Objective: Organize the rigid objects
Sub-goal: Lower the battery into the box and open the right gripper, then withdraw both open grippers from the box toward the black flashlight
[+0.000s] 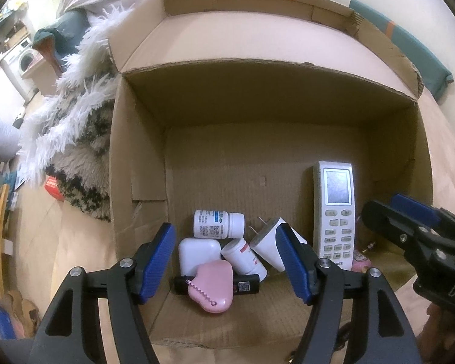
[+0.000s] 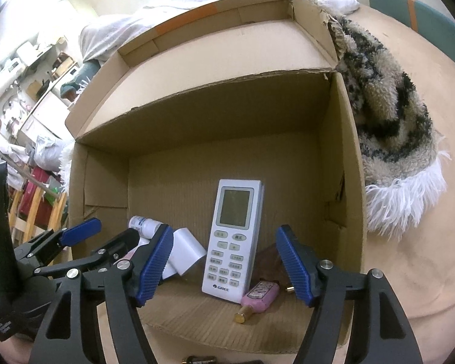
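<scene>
While both grippers hung tilted down over the near edge of the cardboard box [image 1: 136, 151], the left gripper [image 1: 227, 261] stood spread with nothing between its pads, above a pink case [image 1: 210, 285], a white case [image 1: 198, 253], two pill bottles [image 1: 218, 224] and a plug adapter [image 1: 268, 244]. Beside it, the right gripper [image 2: 224, 264] was spread and empty too, framing the white remote [image 2: 233, 239] and a pink bottle [image 2: 259, 297]. Beyond them, the box floor lay bare to the far wall, flaps folded outward, a shaggy rug [image 2: 388, 115] alongside.
</scene>
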Tool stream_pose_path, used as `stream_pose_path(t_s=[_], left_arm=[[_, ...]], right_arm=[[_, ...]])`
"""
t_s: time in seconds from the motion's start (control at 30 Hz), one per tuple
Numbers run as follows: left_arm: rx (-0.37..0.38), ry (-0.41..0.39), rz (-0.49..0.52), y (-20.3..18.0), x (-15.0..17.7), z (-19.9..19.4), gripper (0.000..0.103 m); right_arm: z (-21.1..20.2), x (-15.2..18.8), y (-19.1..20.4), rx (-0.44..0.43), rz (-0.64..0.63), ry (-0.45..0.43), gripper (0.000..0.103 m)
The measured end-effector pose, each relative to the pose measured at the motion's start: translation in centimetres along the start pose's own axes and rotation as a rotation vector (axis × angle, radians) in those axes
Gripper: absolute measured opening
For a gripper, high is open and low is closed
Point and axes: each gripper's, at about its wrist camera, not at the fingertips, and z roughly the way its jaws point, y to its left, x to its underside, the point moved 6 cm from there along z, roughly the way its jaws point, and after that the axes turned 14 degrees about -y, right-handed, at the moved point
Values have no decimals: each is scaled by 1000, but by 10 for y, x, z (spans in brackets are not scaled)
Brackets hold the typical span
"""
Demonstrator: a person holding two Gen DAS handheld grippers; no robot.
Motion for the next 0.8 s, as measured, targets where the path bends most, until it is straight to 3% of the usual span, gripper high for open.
stream_pose_path(t_s=[0.47, 0.57, 0.8], left_arm=[[12, 18, 1, 5, 0, -17, 66], [39, 27, -28, 11, 3, -29, 66], [24, 39, -83, 33, 20, -56, 66]], right_arm=[[-12, -4, -2, 2, 25, -23, 75], [-22, -8, -7, 19, 24, -46, 75], [-52, -11, -23, 52, 58, -94, 75]])
